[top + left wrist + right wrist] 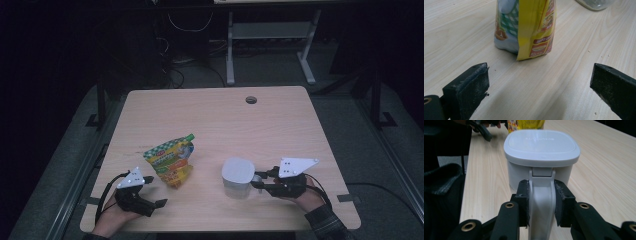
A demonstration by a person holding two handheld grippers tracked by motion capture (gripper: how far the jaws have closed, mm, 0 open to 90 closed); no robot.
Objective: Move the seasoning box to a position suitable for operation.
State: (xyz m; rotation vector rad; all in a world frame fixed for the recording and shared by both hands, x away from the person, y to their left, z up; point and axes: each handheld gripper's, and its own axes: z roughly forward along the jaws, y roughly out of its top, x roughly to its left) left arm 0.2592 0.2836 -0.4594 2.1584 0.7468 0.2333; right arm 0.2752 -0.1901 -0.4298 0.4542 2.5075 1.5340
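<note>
A white lidded container (237, 177) with a handle (541, 202) stands on the wooden table (220, 115) at the front right. My right gripper (258, 181) is shut on that handle, its pads (524, 202) pressing both sides. A yellow and green snack pouch (170, 159) stands upright left of the container. My left gripper (155, 191) rests near the front left edge, open, with the pouch (526, 27) a little beyond its jaws and nothing between them.
A round cable hole (251, 99) sits near the table's far edge. Desk legs and cables stand on the dark floor beyond. The container's base (595, 3) shows at the top of the left gripper view.
</note>
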